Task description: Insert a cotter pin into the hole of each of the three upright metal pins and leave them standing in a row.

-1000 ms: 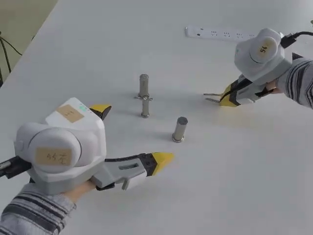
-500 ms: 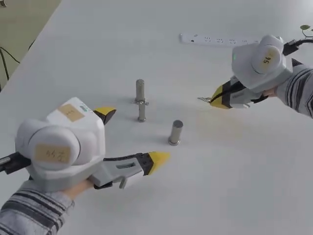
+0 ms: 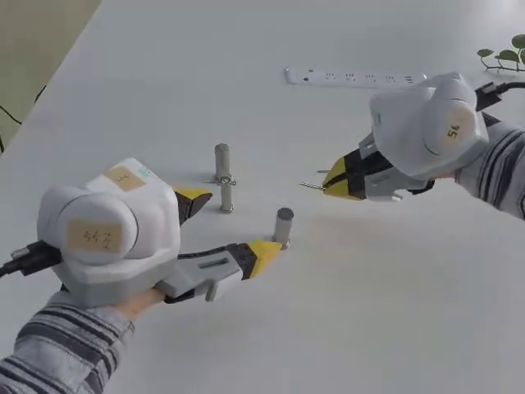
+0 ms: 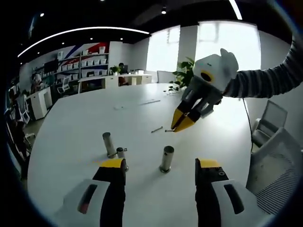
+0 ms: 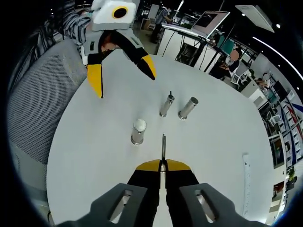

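Three upright metal pins stand on the white table: a far pin (image 3: 221,162), a shorter middle pin (image 3: 226,195) with a cotter pin across its top, and a near pin (image 3: 283,226). My right gripper (image 3: 338,180) is shut on a cotter pin (image 3: 310,185) that points left, above and to the right of the near pin. In the right gripper view the cotter pin (image 5: 163,145) juts from the closed tips toward the near pin (image 5: 138,131). My left gripper (image 3: 230,226) is open, and the near pin (image 4: 166,158) stands just beyond and between its jaws.
A white power strip (image 3: 353,78) lies at the far side of the table. Leaves of a plant (image 3: 504,56) show at the far right. The table edge runs along the left.
The right gripper has come left and nearer the pins with the cotter pin. The left gripper has moved up so one jaw tip is beside the near pin. The camera shifted too.
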`<state>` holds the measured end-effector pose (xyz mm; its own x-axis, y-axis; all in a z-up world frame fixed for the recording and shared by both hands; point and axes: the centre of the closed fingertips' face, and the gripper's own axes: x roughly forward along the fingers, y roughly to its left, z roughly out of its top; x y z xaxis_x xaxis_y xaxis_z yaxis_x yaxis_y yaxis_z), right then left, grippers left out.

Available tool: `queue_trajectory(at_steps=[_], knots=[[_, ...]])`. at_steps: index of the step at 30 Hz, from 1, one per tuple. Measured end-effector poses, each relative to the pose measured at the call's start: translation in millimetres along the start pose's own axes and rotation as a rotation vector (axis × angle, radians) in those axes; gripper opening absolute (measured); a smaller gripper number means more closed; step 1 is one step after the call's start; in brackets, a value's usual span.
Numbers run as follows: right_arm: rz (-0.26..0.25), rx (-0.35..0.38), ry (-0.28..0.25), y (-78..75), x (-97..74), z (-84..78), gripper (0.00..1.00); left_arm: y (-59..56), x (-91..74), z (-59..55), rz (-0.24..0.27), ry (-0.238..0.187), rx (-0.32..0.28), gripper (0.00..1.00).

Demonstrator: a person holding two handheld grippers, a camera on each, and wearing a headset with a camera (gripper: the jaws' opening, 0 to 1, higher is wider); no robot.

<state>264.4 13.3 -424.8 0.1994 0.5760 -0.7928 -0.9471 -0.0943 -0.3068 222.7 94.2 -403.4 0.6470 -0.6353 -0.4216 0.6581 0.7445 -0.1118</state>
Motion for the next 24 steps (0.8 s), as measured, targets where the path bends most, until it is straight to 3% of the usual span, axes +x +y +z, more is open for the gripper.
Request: queue_trajectory(at_steps=[5,14,24], knots=[[0.001,-0.049,-0.018,7.8,-1.8,10.7,0.00,-3.0,4.2,0.5,-0.025,0.008,-0.055,0.45],[0.007,-0.095,-0.048,17.7,-1.3,23.8,0.00,-13.6,8.6,8.4,-0.094,-0.021,-0.179,0.26],[0.003,-0.107,-0.088,30.1,-3.1,41.4,0.00,-25.5,11.7,13.7,-0.154,-0.051,-0.294,0.16]])
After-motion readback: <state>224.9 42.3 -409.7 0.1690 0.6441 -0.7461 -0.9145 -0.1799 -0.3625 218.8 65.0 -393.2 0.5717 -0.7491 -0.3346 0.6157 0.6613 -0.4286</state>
